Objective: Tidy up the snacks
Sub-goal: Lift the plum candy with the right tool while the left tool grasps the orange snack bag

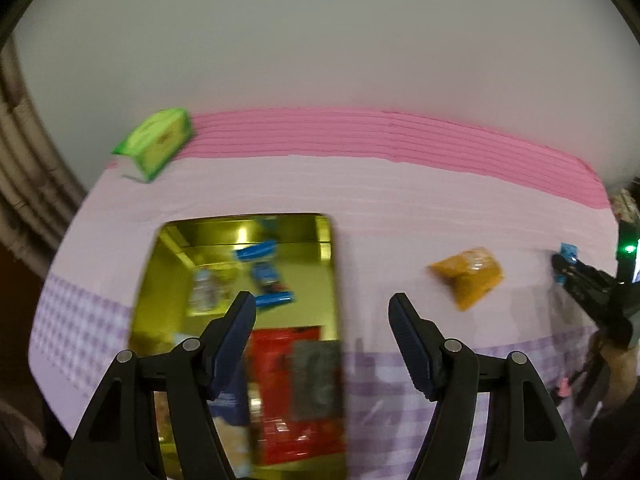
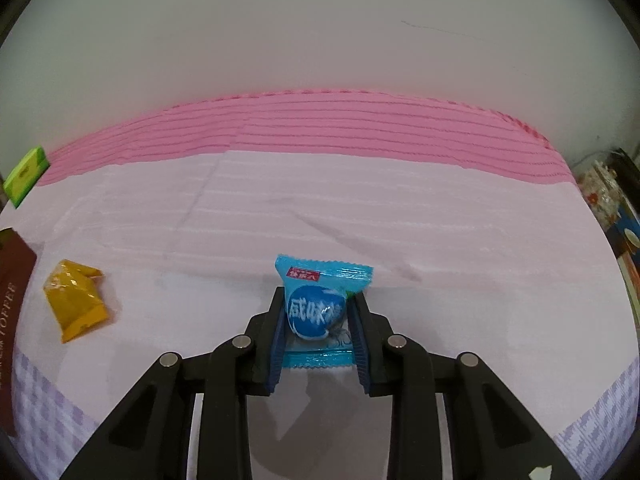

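My right gripper [image 2: 319,294] is shut on a blue wrapped candy [image 2: 316,312], its pads pressing the wrapper's two sides just above the pink cloth. In the left wrist view that gripper [image 1: 560,264] shows at the far right with the blue candy [image 1: 567,249] at its tips. My left gripper [image 1: 320,298] is open and holds nothing; it hangs over the right edge of a gold tin [image 1: 160,280]. Inside the tin lie blue candies [image 1: 264,276], a red packet [image 1: 288,384] and other blurred snacks. A yellow packet [image 1: 468,276] lies loose on the cloth between the tin and the right gripper, also seen as the yellow packet [image 2: 76,304].
A green box [image 1: 158,142] sits at the table's far left corner, the same green box [image 2: 26,176] at the left edge of the right wrist view. A brown toffee box [image 2: 12,300] lies at the left. Cluttered items [image 2: 608,196] stand beyond the table's right edge.
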The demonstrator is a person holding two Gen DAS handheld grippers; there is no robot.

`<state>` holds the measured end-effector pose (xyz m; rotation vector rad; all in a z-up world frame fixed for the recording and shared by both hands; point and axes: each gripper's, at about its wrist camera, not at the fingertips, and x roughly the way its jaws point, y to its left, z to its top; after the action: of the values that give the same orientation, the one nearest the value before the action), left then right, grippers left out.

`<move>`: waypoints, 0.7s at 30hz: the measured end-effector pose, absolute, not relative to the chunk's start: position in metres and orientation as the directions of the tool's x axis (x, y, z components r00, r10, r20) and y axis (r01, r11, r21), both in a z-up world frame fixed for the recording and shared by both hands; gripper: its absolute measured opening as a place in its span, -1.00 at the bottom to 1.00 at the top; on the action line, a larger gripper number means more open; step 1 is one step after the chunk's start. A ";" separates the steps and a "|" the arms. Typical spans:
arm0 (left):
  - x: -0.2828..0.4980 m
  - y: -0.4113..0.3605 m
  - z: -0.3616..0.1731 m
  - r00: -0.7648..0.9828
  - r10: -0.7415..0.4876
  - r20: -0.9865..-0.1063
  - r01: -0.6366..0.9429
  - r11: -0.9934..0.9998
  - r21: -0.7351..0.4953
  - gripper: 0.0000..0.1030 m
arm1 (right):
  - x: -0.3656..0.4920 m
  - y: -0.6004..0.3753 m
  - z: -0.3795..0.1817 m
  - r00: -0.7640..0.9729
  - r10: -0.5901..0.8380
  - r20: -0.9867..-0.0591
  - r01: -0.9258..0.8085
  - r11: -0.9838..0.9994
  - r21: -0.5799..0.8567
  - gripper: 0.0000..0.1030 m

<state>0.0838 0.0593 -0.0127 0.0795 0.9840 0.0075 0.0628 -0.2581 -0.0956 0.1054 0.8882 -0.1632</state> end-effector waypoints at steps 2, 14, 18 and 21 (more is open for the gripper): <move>0.088 0.047 -0.015 0.544 0.023 -0.839 0.052 0.997 0.061 0.35 | 0.061 -0.258 -0.095 0.621 -0.095 -0.778 0.191 0.981 0.033 -0.49; 0.114 -0.017 -0.043 0.466 -0.083 -0.881 0.112 0.993 -0.035 0.35 | 0.061 -0.261 -0.096 0.623 -0.088 -0.777 0.191 0.981 0.042 -0.48; 0.125 -0.034 -0.052 0.455 -0.117 -0.883 0.107 0.991 -0.077 0.35 | 0.059 -0.263 -0.097 0.625 -0.082 -0.777 0.191 0.980 0.050 -0.47; 0.136 -0.045 -0.057 0.451 -0.123 -0.884 0.086 0.992 -0.094 0.35 | 0.058 -0.264 -0.097 0.627 -0.074 -0.776 0.190 0.980 0.060 -0.46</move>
<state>0.1363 -0.0447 -0.0569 -0.0369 1.0959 -0.1292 0.0583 -0.2643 -0.0974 0.1410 0.8813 -0.1518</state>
